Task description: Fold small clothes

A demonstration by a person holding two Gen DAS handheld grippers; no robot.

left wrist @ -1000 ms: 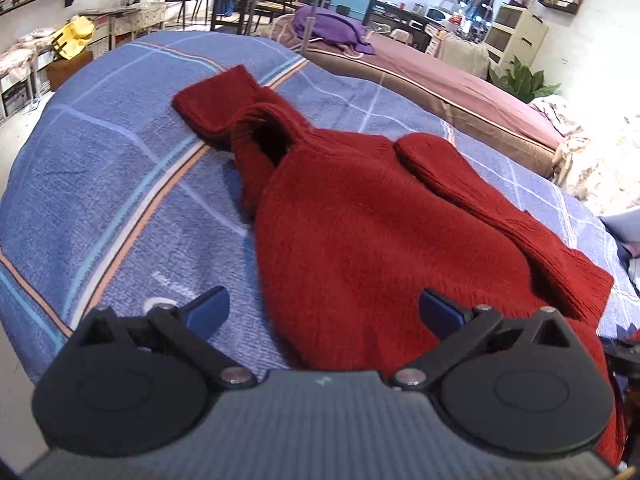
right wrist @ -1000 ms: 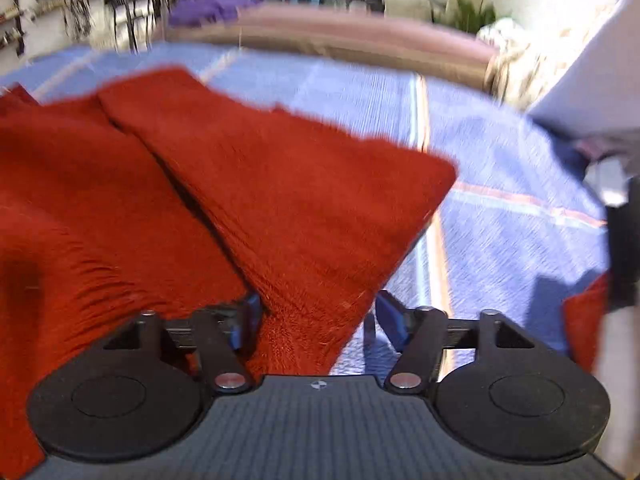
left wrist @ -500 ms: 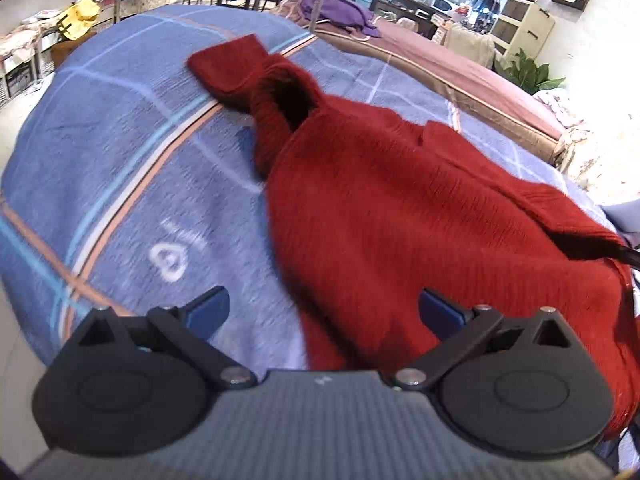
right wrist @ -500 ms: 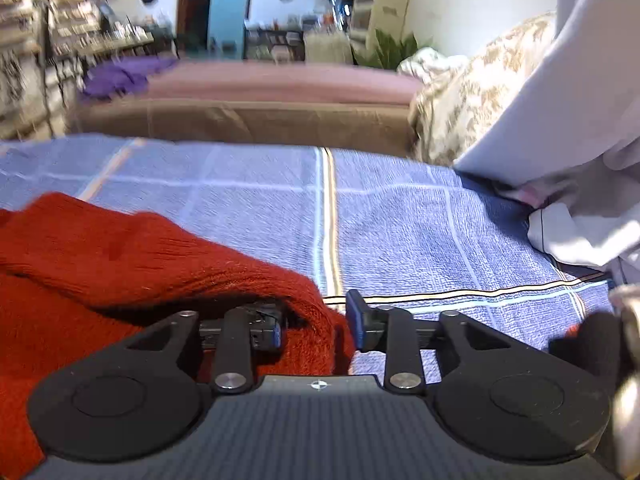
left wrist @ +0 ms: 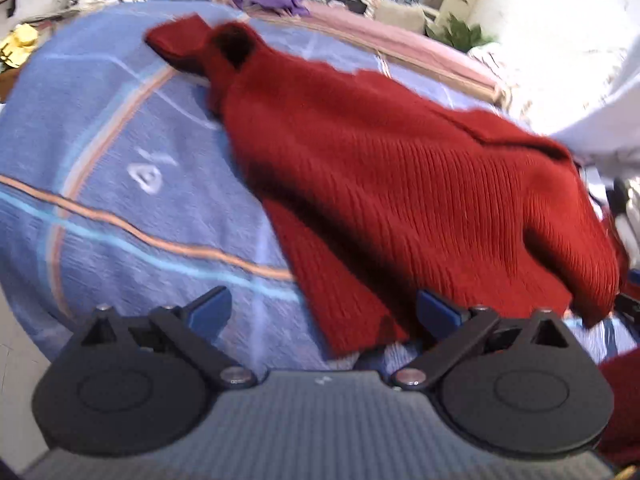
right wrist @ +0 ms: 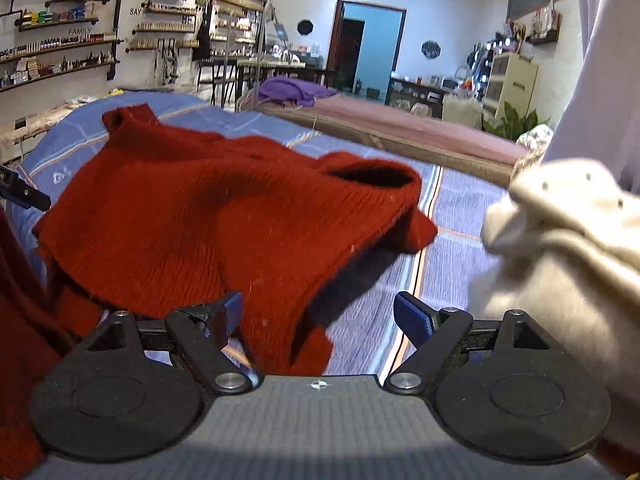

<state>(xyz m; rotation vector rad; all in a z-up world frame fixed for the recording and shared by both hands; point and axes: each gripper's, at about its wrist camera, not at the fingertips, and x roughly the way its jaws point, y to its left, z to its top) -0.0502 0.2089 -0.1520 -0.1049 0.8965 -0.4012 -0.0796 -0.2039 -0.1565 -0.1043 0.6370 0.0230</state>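
Sweater (left wrist: 400,184) lies between both spread tools, left (left wrist: 324,312) narrowing, right (right wrist: 318,316) widening; wall shelves (right wrist: 60,40) read "SAY", "FAMILY".

Blue striped bedspread (left wrist: 120,168), purple cloth (right wrist: 292,90), potted plant (right wrist: 514,122), wall shelves (right wrist: 60,44)

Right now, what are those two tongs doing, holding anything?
Left tongs: open, closing slightly, gripping nothing; sweater edge lies between them.
Right tongs: opening, sweater released.
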